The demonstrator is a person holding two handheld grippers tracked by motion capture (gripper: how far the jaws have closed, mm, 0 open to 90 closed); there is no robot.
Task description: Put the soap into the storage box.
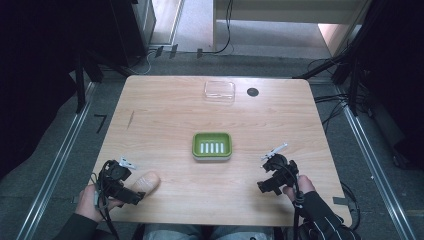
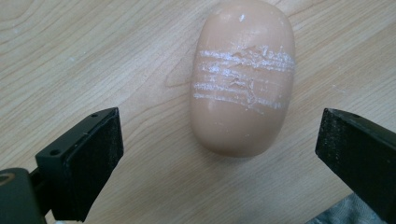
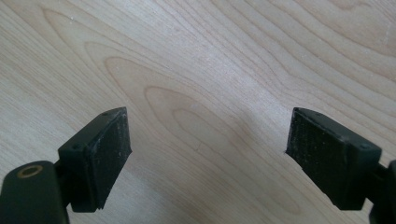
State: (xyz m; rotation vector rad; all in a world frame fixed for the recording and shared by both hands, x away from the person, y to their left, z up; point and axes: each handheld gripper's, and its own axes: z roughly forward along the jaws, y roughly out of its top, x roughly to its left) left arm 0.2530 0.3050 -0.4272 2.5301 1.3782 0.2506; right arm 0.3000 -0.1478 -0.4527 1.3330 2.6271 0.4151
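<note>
A peach-coloured oval soap bar (image 1: 148,181) lies flat on the wooden table (image 1: 165,115) near its front left corner. White scratch lines cross the soap bar (image 2: 243,79) in the left gripper view. My left gripper (image 1: 131,192) hovers just left of it, jaws open wide, and the soap lies ahead of the pads, untouched. A green soap dish (image 1: 212,145) with white slots sits at the table's middle. My right gripper (image 1: 265,185) is open over bare wood at the front right, its black pads (image 3: 109,149) holding nothing.
A clear plastic lid or box (image 1: 219,91) rests near the table's far edge, with a small dark round spot (image 1: 252,92) to its right. Cables and dark stands surround the table on the floor.
</note>
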